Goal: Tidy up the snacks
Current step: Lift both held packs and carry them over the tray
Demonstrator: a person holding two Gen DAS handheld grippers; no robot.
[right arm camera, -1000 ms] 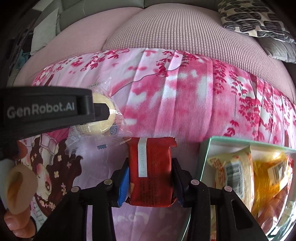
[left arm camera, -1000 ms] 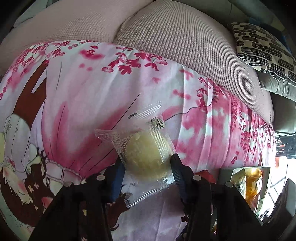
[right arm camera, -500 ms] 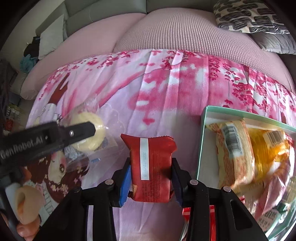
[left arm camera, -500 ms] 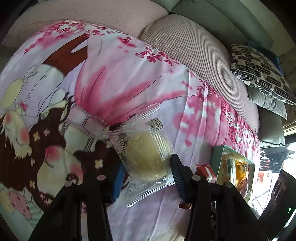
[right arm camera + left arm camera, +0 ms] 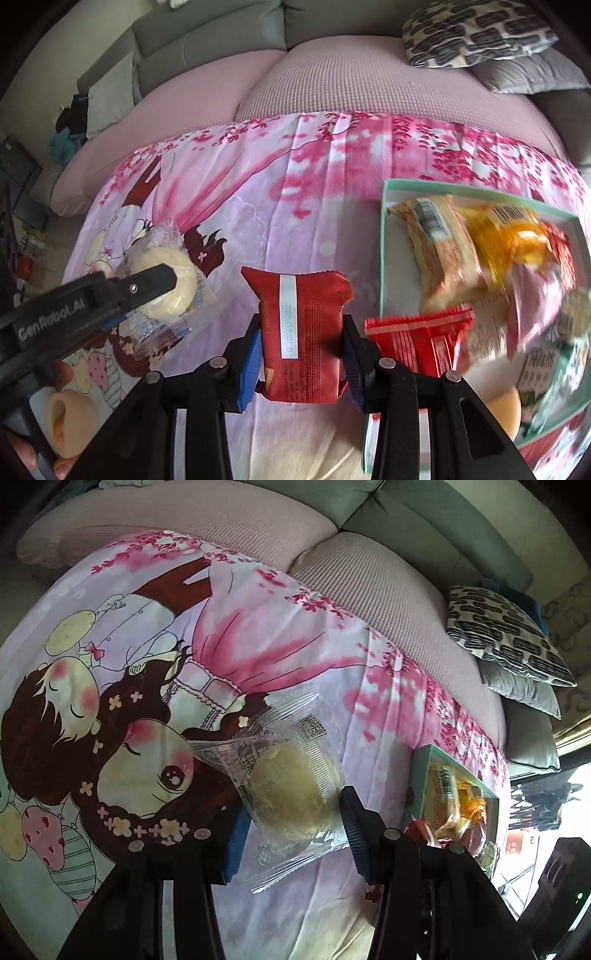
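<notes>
Left of the green box (image 5: 382, 258), the left gripper (image 5: 291, 812) clamps one clear-wrapped pastry (image 5: 295, 794); the right gripper (image 5: 301, 354) clamps one red packet (image 5: 301, 332), both level above the cloth (image 5: 295, 206).

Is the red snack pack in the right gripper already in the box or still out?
Out. The red snack pack sits clamped in the right gripper, over the bedsheet, left of the green box.

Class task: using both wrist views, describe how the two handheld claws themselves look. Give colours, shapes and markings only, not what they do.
Both are matte black plastic. The right claw has angular fingers with silver rivets and ribbed blue pads. The left claw is built the same, and the right wrist view shows white "GenRobot.AI" lettering on its side. No cables or sleeves are visible.
</notes>
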